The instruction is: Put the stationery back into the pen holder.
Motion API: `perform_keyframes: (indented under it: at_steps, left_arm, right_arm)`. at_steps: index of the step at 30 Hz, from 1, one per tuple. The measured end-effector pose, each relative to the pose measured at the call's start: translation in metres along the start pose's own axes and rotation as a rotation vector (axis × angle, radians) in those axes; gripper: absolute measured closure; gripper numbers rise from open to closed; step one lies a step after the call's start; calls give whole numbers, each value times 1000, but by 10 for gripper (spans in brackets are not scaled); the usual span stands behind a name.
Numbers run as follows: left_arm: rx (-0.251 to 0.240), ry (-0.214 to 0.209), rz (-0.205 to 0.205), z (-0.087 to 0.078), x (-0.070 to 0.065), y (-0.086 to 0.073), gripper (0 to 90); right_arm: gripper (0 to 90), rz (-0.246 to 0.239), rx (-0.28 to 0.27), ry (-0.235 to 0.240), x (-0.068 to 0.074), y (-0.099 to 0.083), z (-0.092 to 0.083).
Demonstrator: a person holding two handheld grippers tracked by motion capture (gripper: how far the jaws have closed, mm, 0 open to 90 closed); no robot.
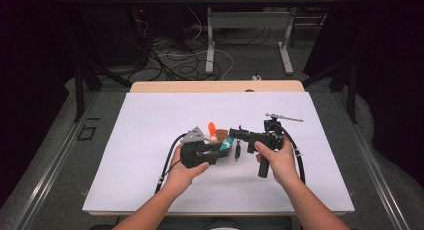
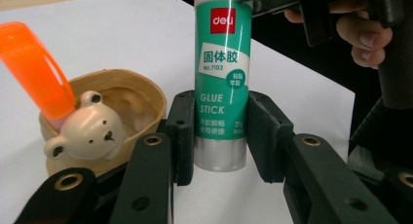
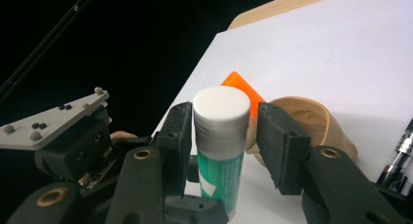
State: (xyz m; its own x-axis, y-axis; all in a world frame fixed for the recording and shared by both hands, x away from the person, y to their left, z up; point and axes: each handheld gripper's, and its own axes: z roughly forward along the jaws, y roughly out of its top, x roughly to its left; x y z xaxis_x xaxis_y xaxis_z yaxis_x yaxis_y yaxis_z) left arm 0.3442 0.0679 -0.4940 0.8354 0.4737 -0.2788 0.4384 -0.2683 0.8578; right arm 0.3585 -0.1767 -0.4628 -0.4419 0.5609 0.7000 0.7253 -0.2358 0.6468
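In the left gripper view the left gripper point(image 2: 221, 136) is gripping the glue stick point(image 2: 222, 83) low on its body, both fingers point(image 2: 181, 136) pressing against its sides and the stick standing upright on the white desk point(image 2: 122, 34); just beyond the left-hand finger a small wooden bowl point(image 2: 141, 95) with a bear figure point(image 2: 90, 131) on its rim is sitting on the desk, with an orange piece point(image 2: 36, 68) leaning out of it; farther off, above the stick, the other hand is holding the right gripper. In the right gripper view the right gripper point(image 3: 224, 131) is reaching around the stick's white cap point(image 3: 221, 109); one finger point(image 3: 176, 136) is lying against the cap, the other is standing slightly clear, so the fingers are not yet clamping; past them the bowl is lying just behind the cap. In the high view both hands are meeting near the middle of the desk.
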Motion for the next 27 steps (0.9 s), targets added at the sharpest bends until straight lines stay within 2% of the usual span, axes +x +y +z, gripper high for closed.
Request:
perform_keyframes:
  at_steps: [1,4,14,17,27]
  left_arm:
    - [1,-2,0,1,-1,0,657]
    - [5,-8,13,3,-2,-1,656]
    - [15,-14,3,5,-2,-2,657]
    - [16,-17,0,5,-2,-2,656]
    - [20,-16,-17,6,-2,-3,646]
  right_arm:
    - [594,-8,16,4,-2,0,-1]
    - [615,0,15,12,-3,-1,0]
    - [638,36,25,12,-6,-3,2]
    - [644,23,13,2,-6,-3,2]
    - [650,-18,32,-23,-2,-3,2]
